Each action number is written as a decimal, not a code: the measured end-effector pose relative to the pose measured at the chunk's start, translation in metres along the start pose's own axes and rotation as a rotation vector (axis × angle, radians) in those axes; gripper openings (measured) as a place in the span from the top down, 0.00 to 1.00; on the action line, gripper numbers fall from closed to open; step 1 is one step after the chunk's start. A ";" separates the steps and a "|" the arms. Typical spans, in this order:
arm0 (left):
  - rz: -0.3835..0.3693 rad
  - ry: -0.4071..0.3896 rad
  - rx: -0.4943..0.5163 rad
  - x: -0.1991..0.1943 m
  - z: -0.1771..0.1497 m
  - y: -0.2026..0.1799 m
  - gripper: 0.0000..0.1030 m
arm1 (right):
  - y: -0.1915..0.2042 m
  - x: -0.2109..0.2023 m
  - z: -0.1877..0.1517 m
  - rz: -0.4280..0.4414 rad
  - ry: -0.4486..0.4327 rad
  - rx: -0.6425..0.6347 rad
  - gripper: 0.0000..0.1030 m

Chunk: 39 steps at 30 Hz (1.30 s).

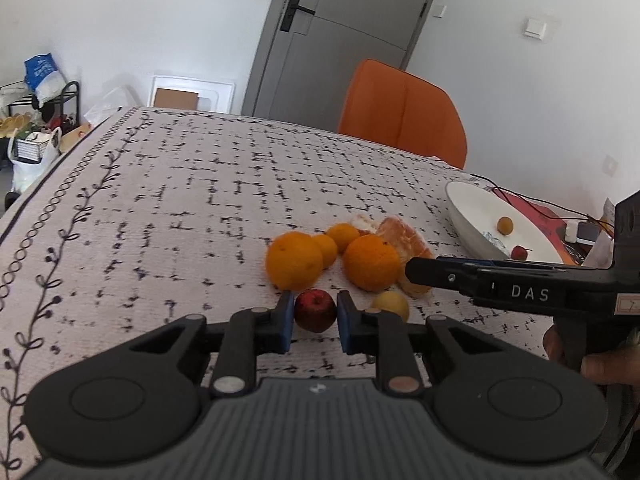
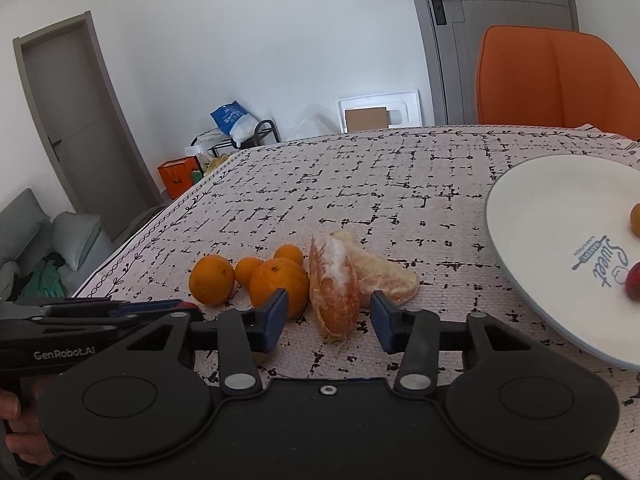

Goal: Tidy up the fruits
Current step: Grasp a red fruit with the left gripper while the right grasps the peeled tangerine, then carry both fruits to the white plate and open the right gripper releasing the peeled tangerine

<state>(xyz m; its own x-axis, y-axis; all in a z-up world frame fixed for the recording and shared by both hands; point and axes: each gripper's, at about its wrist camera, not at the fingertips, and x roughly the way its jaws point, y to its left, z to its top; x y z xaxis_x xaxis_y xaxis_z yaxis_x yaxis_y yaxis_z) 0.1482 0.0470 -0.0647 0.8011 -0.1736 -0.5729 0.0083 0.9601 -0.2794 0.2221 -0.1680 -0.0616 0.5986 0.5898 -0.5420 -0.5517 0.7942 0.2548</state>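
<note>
Left hand-held gripper (image 1: pixel 315 314) is clenched on a small red fruit (image 1: pixel 315 310), right in front of the orange pile (image 1: pixel 332 258) on the tabletop (image 1: pixel 180 200). Right hand-held gripper (image 2: pixel 330 314) sits w/ a peeled orange chunk (image 2: pixel 334 286) btwn its pads, not touching, just right of the pile. White plate (image 2: pixel 540 208) further right of it, w/ two small fruits.

Four whole oranges sit on the tablecloth: two large ones (image 1: pixel 294 261) (image 1: pixel 371 262) and two smaller ones (image 1: pixel 326 249) (image 1: pixel 343 236). Two peeled orange pieces (image 2: pixel 334 288) (image 2: pixel 386 276) lie beside them. There is one small red apple (image 1: pixel 315 310) and one yellowish fruit (image 1: pixel 391 305). One white plate (image 1: pixel 472 208) holds two small fruits, one yellow-brown (image 1: pixel 505 225) and one red (image 1: pixel 519 252). One orange chair (image 1: pixel 400 114).
</note>
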 end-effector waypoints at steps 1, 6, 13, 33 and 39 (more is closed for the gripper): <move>0.005 -0.003 -0.004 -0.001 -0.001 0.001 0.80 | 0.000 0.001 0.000 0.000 0.002 0.001 0.58; 0.028 -0.014 -0.028 -0.006 0.000 0.009 0.80 | 0.001 0.005 0.001 0.016 0.008 0.004 0.72; 0.037 -0.034 -0.023 -0.015 0.002 0.008 0.80 | 0.000 0.001 -0.002 0.017 0.015 0.009 0.83; -0.006 -0.075 0.055 -0.022 0.014 -0.031 0.80 | -0.021 -0.050 -0.003 -0.015 -0.084 0.057 0.84; -0.023 -0.076 0.084 -0.020 0.018 -0.045 0.80 | -0.033 -0.064 -0.004 -0.035 -0.114 0.083 0.84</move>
<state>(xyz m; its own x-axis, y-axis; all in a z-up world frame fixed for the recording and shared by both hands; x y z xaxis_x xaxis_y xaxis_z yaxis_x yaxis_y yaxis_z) 0.1427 0.0109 -0.0269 0.8432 -0.1814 -0.5060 0.0747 0.9717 -0.2239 0.1997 -0.2325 -0.0388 0.6813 0.5707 -0.4583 -0.4824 0.8210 0.3053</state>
